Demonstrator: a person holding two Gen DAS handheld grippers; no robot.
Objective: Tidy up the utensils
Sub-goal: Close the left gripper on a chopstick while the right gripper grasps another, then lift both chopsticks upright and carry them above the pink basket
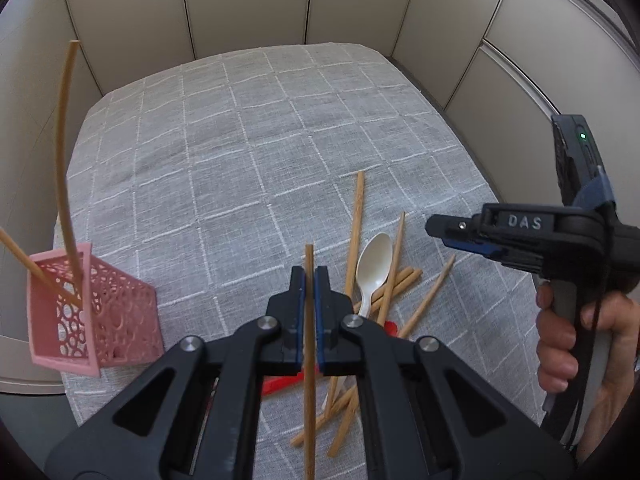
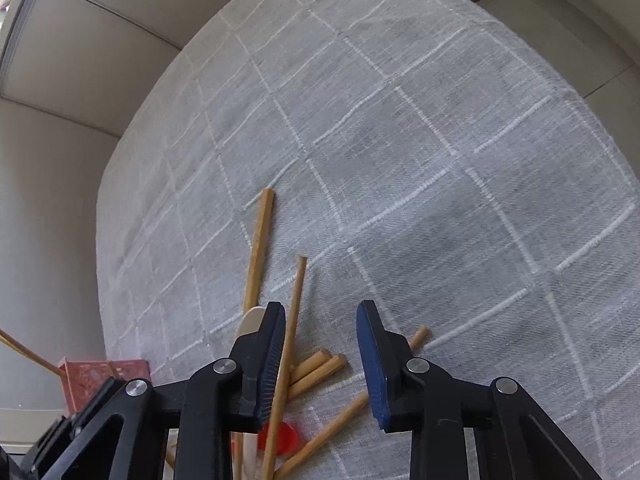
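My left gripper (image 1: 310, 280) is shut on a wooden chopstick (image 1: 309, 380) and holds it above the table. A pink lattice holder (image 1: 92, 312) stands at the left with two chopsticks (image 1: 64, 152) in it. A pile of several chopsticks (image 1: 394, 280), a white spoon (image 1: 374, 268) and a red utensil (image 1: 280, 384) lies on the grey checked cloth (image 1: 260, 140). My right gripper (image 2: 322, 340) is open and empty above the pile (image 2: 316, 368); it also shows in the left wrist view (image 1: 460, 232) at the right.
Beige wall panels (image 1: 248, 4) surround the table on the far side and both sides. The holder (image 2: 104, 376) sits near the table's left edge. The far half of the cloth (image 2: 400, 120) carries no objects.
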